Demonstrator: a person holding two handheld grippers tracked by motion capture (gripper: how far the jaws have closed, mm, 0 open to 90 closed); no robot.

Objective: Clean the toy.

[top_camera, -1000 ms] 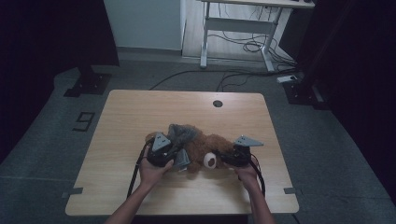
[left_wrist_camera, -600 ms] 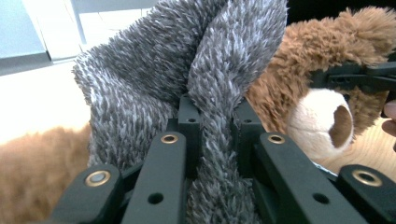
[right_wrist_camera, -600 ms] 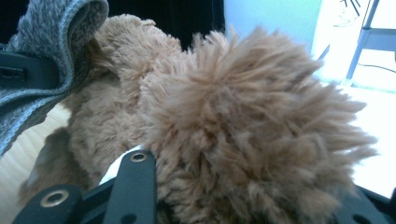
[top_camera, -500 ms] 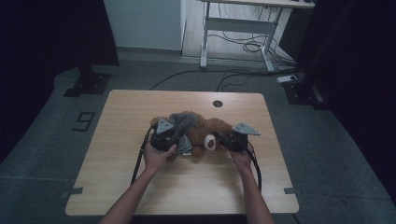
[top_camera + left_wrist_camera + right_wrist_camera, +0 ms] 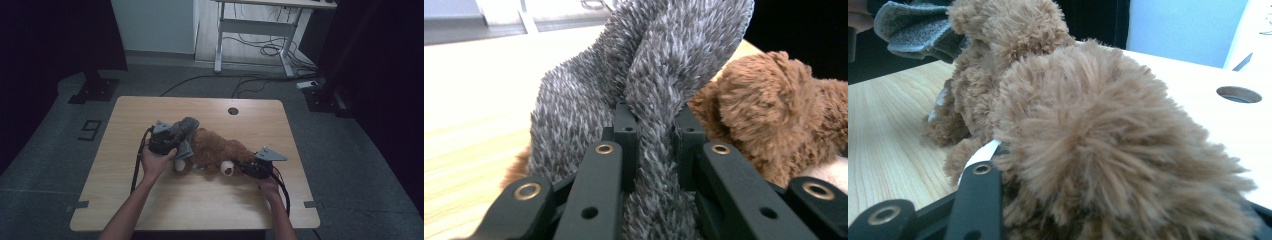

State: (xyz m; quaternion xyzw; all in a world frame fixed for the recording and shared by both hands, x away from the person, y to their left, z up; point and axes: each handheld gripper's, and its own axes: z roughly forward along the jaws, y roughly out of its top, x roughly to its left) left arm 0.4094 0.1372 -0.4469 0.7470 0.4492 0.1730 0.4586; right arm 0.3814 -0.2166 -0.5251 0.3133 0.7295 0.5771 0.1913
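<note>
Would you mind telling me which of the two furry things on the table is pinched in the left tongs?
The grey fleece garment, shaggy and silver-grey, is clamped in the left tongs. The brown plush toy beside it is curly and tan.

The high view is dim and soft, its corners sinking to black — the brightest patch is the pale floor at the back. Both gripper views are far brighter; the tabletop washes out to glare, and the nearest fur blurs.
</note>
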